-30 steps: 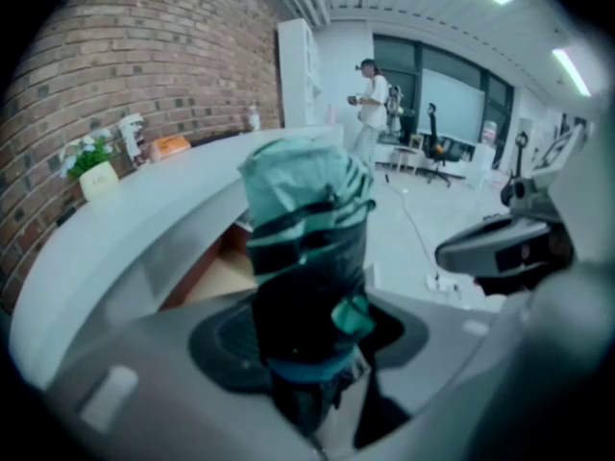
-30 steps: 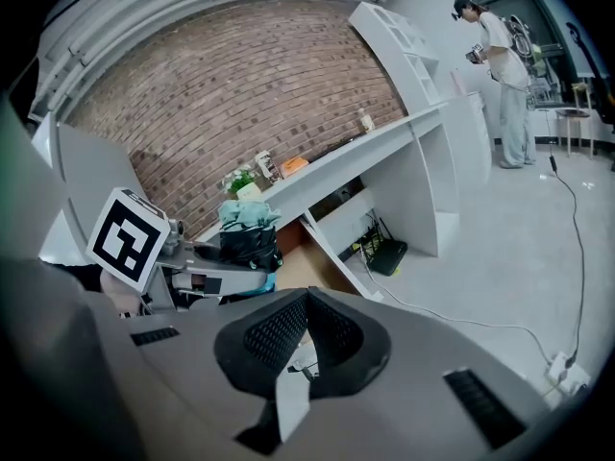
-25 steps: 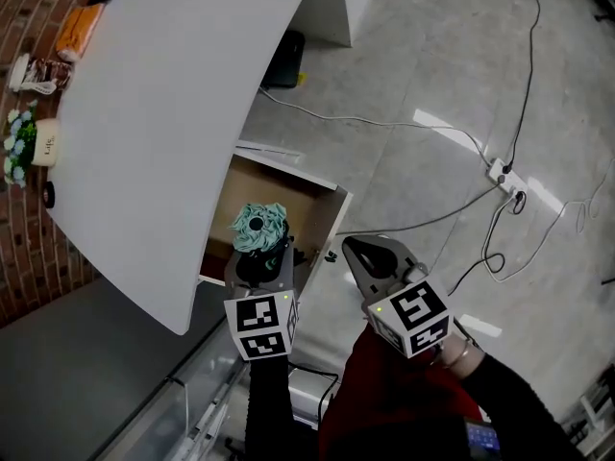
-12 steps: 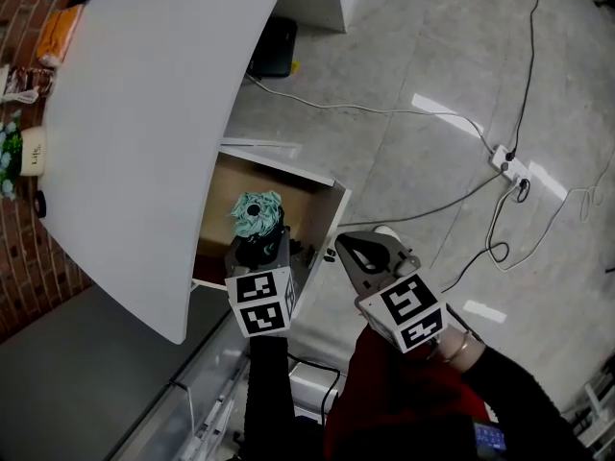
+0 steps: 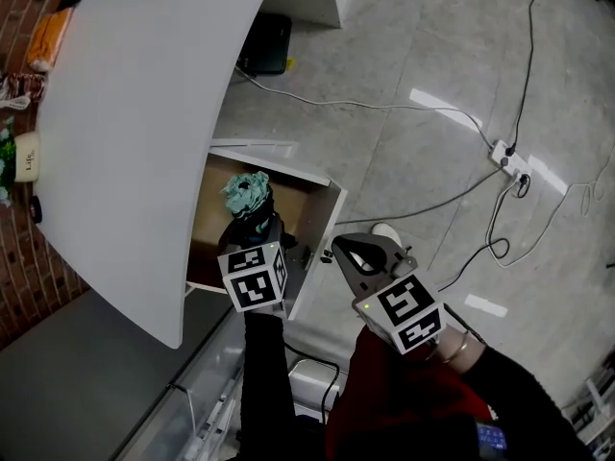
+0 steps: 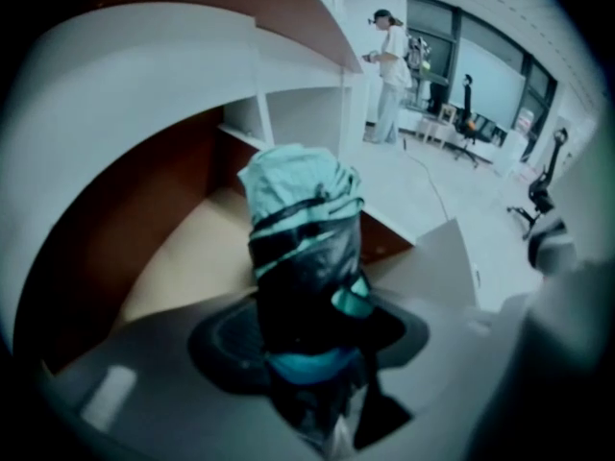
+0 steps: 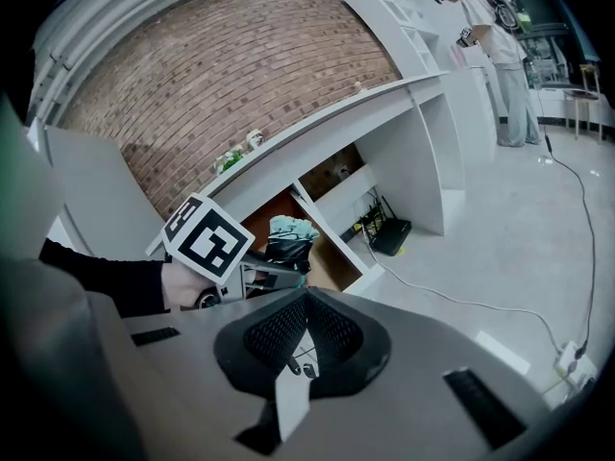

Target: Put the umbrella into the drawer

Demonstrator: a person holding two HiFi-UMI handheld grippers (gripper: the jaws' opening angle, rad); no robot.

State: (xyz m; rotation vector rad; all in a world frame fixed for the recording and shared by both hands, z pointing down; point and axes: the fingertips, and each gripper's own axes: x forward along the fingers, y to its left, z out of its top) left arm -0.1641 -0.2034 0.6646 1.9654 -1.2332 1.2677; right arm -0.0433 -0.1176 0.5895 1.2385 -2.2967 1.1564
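A folded teal and black umbrella (image 5: 247,195) points tip-first over the open wooden drawer (image 5: 208,248) under the white desk. My left gripper (image 5: 252,234) is shut on its black lower part, marker cube toward me. In the left gripper view the umbrella (image 6: 303,248) stands up from between the jaws of the left gripper (image 6: 309,358), above the drawer's pale floor (image 6: 187,257). My right gripper (image 5: 344,251) hovers to the right of the drawer's white front, shut and empty. In the right gripper view, beyond the right gripper (image 7: 304,305), the umbrella (image 7: 288,236) shows in front of the drawer.
The curved white desk top (image 5: 144,113) overhangs the drawer's left side. Cables and a power strip (image 5: 504,173) lie on the grey floor, with a black box (image 5: 264,46) further back. A clear plastic bin (image 5: 207,401) stands near my feet. A person (image 6: 389,65) stands far off.
My left gripper has sunk with the umbrella, bringing it further over the open drawer. The right gripper has hardly moved.
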